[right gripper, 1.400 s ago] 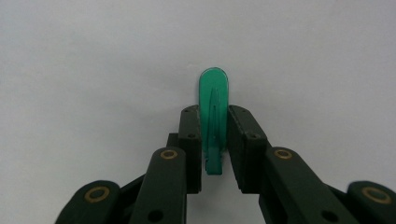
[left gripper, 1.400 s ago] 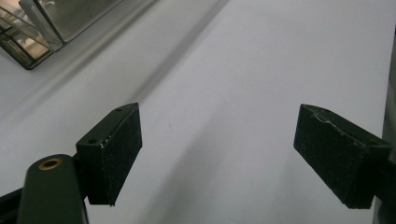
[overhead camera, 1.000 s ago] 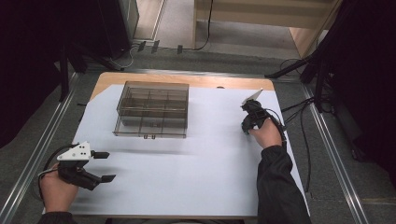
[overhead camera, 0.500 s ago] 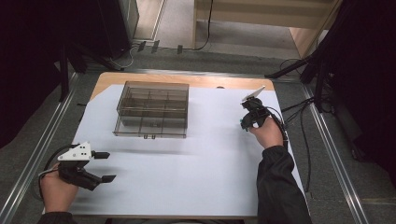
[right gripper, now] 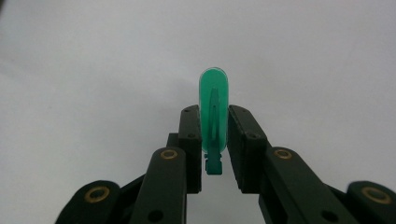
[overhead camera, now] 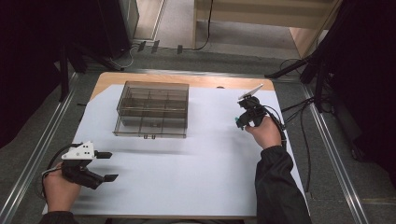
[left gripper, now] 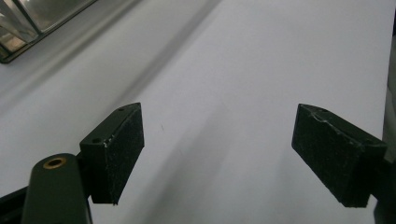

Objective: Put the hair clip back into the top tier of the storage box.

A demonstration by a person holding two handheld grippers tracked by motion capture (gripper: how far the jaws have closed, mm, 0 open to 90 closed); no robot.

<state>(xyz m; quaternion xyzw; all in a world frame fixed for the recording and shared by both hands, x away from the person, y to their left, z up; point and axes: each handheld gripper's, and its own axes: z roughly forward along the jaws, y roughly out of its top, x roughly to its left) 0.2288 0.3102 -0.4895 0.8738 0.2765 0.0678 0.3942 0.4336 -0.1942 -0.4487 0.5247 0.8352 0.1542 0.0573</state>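
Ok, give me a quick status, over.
Right gripper shut on small green translucent plastic piece. Left gripper open, empty. Clear compartmented box apart, nothing in between.

Divided box (overhead camera: 152,109) on the sheet (overhead camera: 196,186) — toward its far-left part.

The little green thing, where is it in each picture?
High view: the green piece is right of middle, in the right tongs.
Right gripper view: centre, pinched upright.
Left gripper view: not in it.
Shared landmark: the white sheet beneath everything.
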